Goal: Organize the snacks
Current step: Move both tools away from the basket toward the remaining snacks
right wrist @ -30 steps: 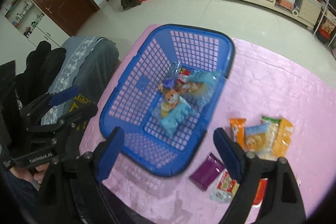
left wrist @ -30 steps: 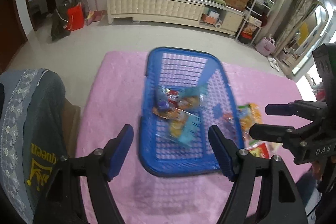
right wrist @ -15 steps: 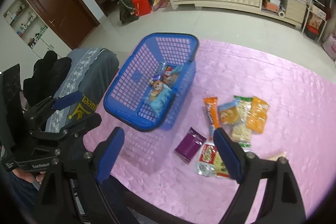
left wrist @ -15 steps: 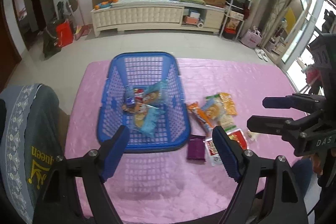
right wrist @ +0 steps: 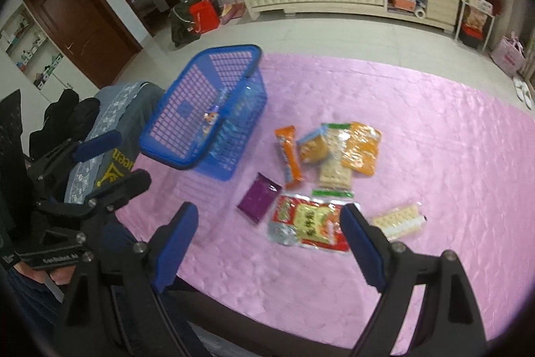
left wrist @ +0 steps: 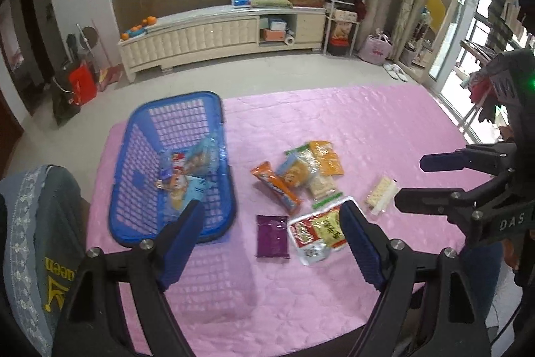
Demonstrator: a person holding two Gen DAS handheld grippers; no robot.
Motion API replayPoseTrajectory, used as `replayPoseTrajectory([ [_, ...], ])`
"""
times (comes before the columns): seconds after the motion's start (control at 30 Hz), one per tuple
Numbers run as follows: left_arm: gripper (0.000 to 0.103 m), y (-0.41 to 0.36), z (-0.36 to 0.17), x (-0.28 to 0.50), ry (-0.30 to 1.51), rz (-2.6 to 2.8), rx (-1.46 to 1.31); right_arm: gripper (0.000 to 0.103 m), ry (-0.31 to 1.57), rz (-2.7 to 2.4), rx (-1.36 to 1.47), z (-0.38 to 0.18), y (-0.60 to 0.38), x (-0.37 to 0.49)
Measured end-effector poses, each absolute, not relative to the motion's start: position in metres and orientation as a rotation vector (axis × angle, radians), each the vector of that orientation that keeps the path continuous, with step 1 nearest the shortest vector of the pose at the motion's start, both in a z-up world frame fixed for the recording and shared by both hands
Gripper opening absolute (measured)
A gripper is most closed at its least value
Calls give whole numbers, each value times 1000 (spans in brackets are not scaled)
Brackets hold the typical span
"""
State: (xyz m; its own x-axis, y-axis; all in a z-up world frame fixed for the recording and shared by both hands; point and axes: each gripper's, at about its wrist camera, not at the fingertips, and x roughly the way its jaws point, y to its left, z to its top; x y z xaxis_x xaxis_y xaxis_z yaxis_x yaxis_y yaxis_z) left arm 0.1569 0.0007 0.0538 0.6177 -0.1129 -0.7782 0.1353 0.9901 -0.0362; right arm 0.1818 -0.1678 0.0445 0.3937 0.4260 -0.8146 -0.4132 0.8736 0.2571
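Pink tablecloth (left wrist: pixel 334 129), basket (left wrist: pixel 133 156), loose snacks (left wrist: pixel 301 176)

Blue lattice basket (left wrist: pixel 133 176); pink quilted tablecloth (left wrist: pixel 334 122); purple packet (left wrist: pixel 271 235); orange wrapper (left wrist: pixel 276 186); red-yellow pouch (left wrist: pixel 317 230).

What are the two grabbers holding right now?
Nothing. The left gripper and the right gripper are both open over the table, with no snack between the jaws. The snacks lie loose beside the basket.
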Motion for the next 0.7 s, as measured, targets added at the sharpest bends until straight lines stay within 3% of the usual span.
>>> replayPoseTrajectory([
  [0.47, 81, -56, 3, 172, 927, -230, 131, 89, 1089, 480, 69, -5, -228, 182],
  [0.7, 81, -76, -29, 171, 915, -335, 221, 89, 1014, 482, -17, -27, -242, 173],
])
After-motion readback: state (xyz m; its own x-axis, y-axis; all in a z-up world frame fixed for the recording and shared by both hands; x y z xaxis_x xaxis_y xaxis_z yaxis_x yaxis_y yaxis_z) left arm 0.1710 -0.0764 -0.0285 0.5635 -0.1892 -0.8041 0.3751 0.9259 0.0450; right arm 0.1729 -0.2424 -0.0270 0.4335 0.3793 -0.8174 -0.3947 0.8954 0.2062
